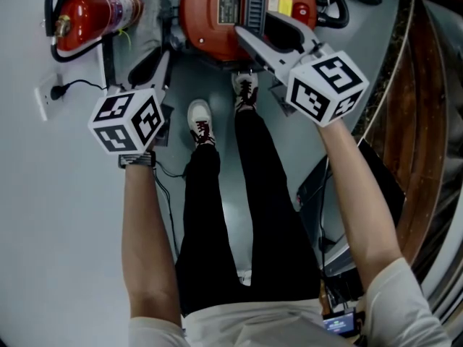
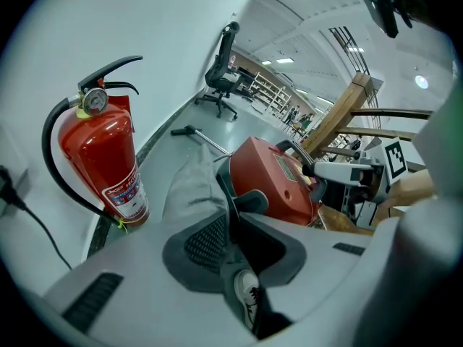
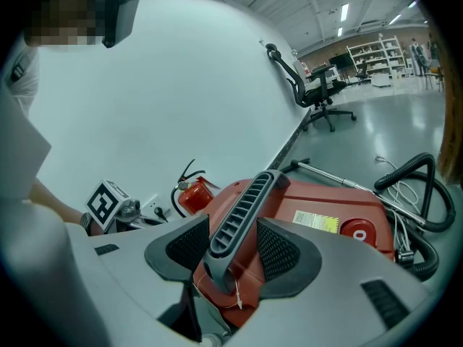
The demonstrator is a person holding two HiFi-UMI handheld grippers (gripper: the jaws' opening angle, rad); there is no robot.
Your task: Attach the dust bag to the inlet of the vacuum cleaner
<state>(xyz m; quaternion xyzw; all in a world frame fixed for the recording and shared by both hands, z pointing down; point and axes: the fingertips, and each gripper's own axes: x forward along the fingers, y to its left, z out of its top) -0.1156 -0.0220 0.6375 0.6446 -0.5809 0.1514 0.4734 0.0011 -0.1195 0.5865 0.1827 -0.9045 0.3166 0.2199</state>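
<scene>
- Standing over a red vacuum cleaner (image 1: 217, 13) on the floor, a person holds a gripper in each hand, one on either side of it.
- Left gripper (image 2: 233, 212): its jaws are nearly together and pinch the grey dust bag (image 2: 189, 186). The cloth runs edge-on between the pads.
- From that grip the dust bag fans out away from the gripper toward the vacuum cleaner's side. It lies between the fire extinguisher (image 2: 98, 157) by the wall and the red body, and a short end hangs below the pads above a white shoe (image 2: 246, 295).
- Right gripper (image 3: 233, 226): it is clamped on the dark ribbed handle (image 3: 242, 208) on top of the vacuum cleaner, one pad against each side.
- The dust bag is at the left gripper only, and the right gripper is clear of it.
</scene>
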